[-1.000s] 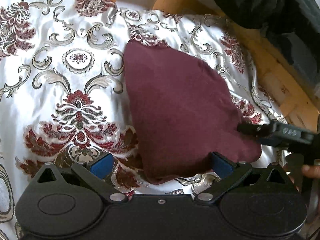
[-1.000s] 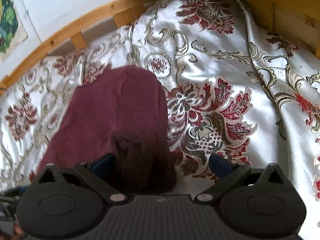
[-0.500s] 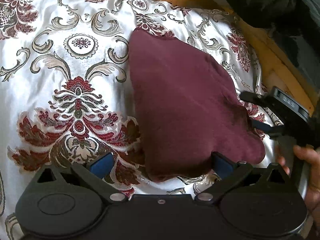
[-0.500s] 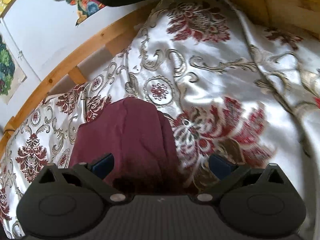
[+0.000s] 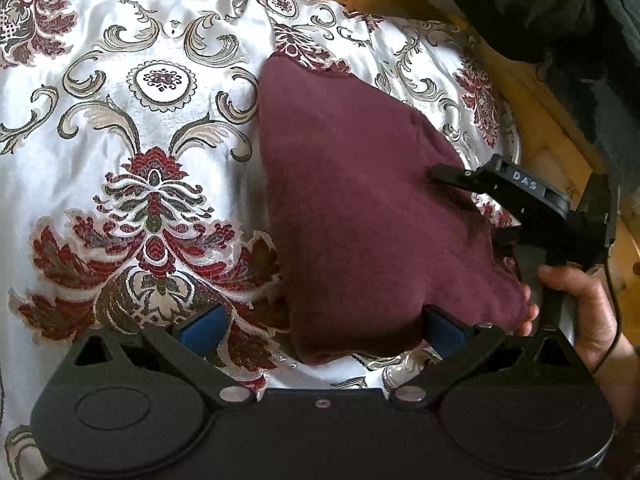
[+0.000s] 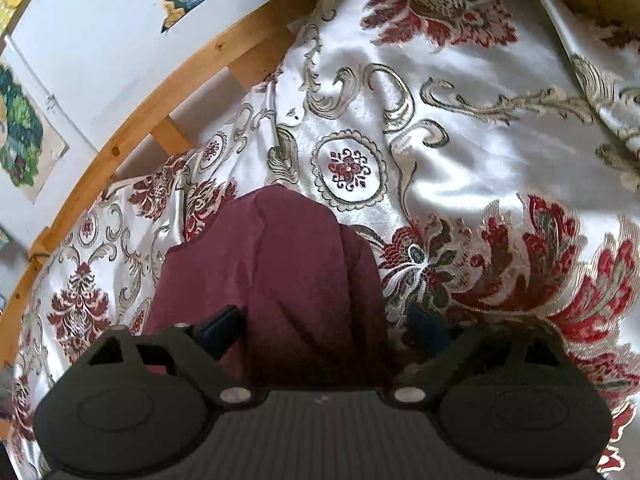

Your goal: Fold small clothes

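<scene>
A small maroon cloth (image 5: 360, 208) lies in a rough triangle on the patterned satin bedspread (image 5: 120, 120). My left gripper (image 5: 322, 326) hovers open over its near edge, with the right pad (image 5: 442, 326) against the cloth's near corner. My right gripper (image 5: 468, 204) comes in from the right in a person's hand (image 5: 576, 304), one finger lying over the cloth's right edge. In the right wrist view the cloth (image 6: 280, 272) bulges between the blue pads (image 6: 222, 328) of the right gripper (image 6: 325, 328). Its jaws are closing, and the pads are not visibly pressing on the cloth.
A curved wooden bed frame (image 5: 532, 92) runs along the bedspread's far side (image 6: 160, 96). A dark bundle of fabric (image 5: 540, 8) sits beyond the frame at the upper right. Pictures (image 6: 24, 140) hang on the white wall behind the bed.
The right gripper has moved in over the cloth's right edge and its jaws have narrowed a little. The left gripper has stayed about where it was, still open.
</scene>
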Demonstrator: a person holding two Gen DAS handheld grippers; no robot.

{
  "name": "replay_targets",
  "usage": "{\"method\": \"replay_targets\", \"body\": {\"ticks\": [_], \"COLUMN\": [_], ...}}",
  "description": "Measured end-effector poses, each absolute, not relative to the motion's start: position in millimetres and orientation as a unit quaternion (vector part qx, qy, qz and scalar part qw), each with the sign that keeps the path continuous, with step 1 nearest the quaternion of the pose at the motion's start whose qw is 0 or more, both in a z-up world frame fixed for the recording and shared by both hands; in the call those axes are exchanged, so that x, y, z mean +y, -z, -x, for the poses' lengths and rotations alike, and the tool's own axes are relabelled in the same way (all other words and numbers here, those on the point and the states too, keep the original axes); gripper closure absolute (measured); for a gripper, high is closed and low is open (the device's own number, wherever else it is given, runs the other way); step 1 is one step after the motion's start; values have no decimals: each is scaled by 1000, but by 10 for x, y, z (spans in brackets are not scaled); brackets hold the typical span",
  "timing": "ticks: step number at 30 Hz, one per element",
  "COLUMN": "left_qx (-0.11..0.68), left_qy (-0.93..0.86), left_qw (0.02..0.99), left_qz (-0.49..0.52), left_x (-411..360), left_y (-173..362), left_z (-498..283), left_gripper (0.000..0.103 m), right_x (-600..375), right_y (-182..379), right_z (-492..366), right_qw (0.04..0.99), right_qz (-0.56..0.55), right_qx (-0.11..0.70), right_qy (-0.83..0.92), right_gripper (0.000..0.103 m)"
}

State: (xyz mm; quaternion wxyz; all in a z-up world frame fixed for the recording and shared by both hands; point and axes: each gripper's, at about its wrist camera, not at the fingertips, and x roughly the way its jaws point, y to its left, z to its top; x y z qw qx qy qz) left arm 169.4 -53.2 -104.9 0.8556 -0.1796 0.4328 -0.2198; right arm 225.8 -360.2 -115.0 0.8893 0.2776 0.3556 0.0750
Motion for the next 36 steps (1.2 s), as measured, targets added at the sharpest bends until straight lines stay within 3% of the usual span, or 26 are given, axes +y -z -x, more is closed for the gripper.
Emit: {"method": "replay_targets", "body": {"ticks": [4,8,12,14,17,18,21,30,36], "left_qx": [400,358,374,400,418,417,413,409,410], "left_qy": [242,254,233,213,206,206,206,207,208], "left_qw": [857,862,863,857,847,847,849,852,852], "left_qz": [217,252,248,244,257,258,255,254,252], "left_x": [-456,-384,-422,-437,-420,-423,-434,-403,-407], "left_y": [949,859,949,1062,1180,1177,1183,1212,1212], "left_z": [-1635,-1673,-1849,-1923,-1978,-1981,-1983,-1925,-1929], "left_gripper": [1,1,1,1,1,1,1,1,1], "right_x": [-3543,-3489,-3569,-3603,-3572,-3559,-3484,-2994,-3452], "right_y": [1137,1119,1061,1007,914,897,845,673,797], "right_z": [-2246,-2247,-2212,-2180,-2159,-2164,-2178,-2114,-2180], "right_qw": [896,899,892,896,917,922,934,960,943], "right_qz": [-255,-247,-294,-297,-255,-241,-213,-70,-174], "right_qx": [355,352,337,324,304,300,282,250,282], "right_qy": [-75,-80,-71,-58,-38,-36,-52,-100,-24], "right_gripper": [23,26,25,31,59,78,92,94,93]}}
